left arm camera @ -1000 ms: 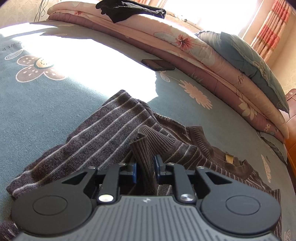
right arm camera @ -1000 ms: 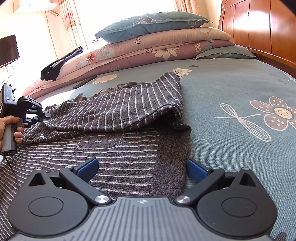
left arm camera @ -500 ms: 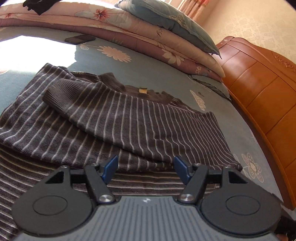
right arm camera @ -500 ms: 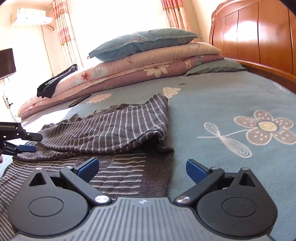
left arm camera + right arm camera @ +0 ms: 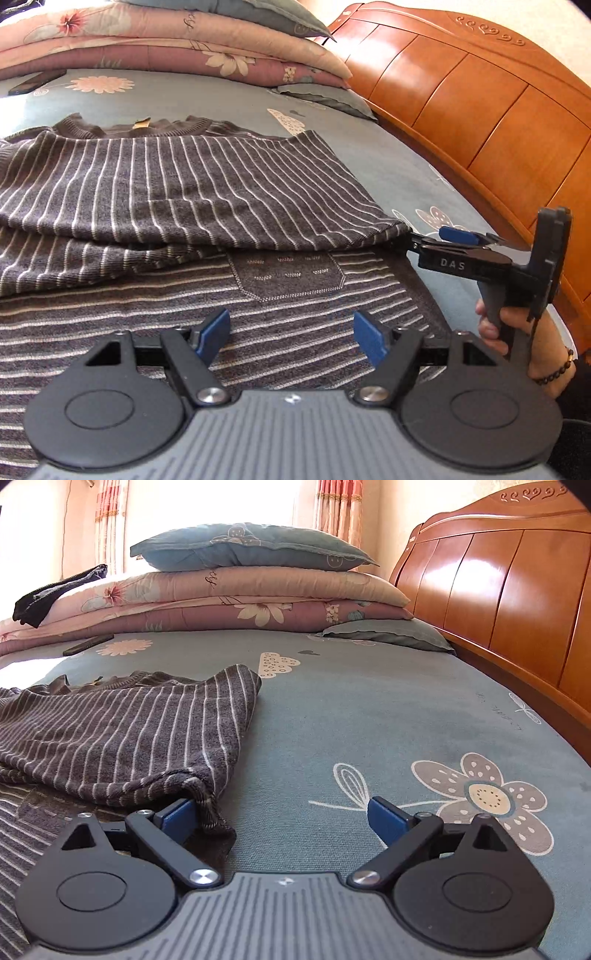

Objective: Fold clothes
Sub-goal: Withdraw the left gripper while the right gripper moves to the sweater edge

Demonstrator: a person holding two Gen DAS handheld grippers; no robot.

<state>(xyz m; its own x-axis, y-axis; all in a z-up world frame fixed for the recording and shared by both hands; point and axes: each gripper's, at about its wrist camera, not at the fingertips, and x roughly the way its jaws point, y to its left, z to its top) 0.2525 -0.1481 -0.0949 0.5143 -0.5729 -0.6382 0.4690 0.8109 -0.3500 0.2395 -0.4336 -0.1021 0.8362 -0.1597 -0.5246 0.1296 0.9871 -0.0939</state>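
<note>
A grey-brown striped sweater point(image 5: 184, 192) lies flat on the blue flowered bed sheet point(image 5: 221, 99), its upper part and a sleeve folded across the chest above the small pocket point(image 5: 288, 273). My left gripper point(image 5: 291, 338) hovers over the sweater's lower body; its jaws are opening and nothing is between them. At the right, a hand point(image 5: 517, 332) holds my right gripper point(image 5: 424, 240) at the folded edge's corner. In the right wrist view the right gripper point(image 5: 284, 818) stands wide with its jaws closing. The sweater's point(image 5: 129, 738) folded corner lies just inside the left finger, unpinched.
A stack of folded quilts point(image 5: 240, 594) topped by a blue pillow point(image 5: 251, 546) lies at the far side, with a black garment point(image 5: 48, 594) on it. A dark phone point(image 5: 86, 645) rests on the sheet. The wooden headboard point(image 5: 480, 110) runs along the right.
My left gripper let go of the sleeve cuff, opened and swung right; the sleeve now lies across the sweater. My right gripper moved up to the folded corner.
</note>
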